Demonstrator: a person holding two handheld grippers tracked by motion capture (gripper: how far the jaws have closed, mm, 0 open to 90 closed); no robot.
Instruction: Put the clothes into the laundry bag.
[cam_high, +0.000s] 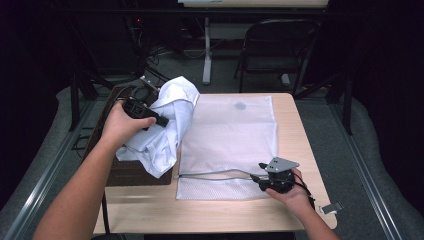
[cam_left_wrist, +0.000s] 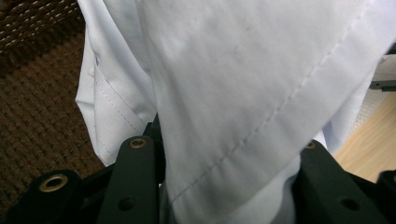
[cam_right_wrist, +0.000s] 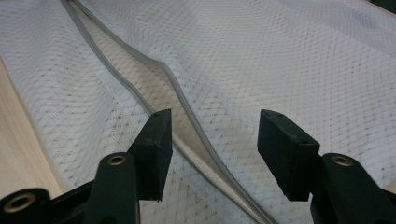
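On the light wooden table (cam_high: 150, 210), the flat white mesh laundry bag (cam_high: 227, 135) lies to the right, the crumpled white cotton shirt (cam_high: 167, 125) just left of it, partly over the brown woven basket (cam_high: 130, 172) at the left edge.

A light wooden table (cam_high: 295, 125) lies under both tongs. Beneath and behind the left gripper (cam_high: 161, 121) sits a dark brown woven piece (cam_high: 135, 172), perhaps a basket or a mat; the left gripper view shows its coarse weave (cam_left_wrist: 32, 107) to the left of the jaws. Just to the right of the right gripper (cam_high: 255, 176), at the table's edge, is a small metal clip (cam_high: 331, 207). Well beyond both tongs stand a black folding chair (cam_high: 277, 45) and a white desk leg (cam_high: 206, 50).
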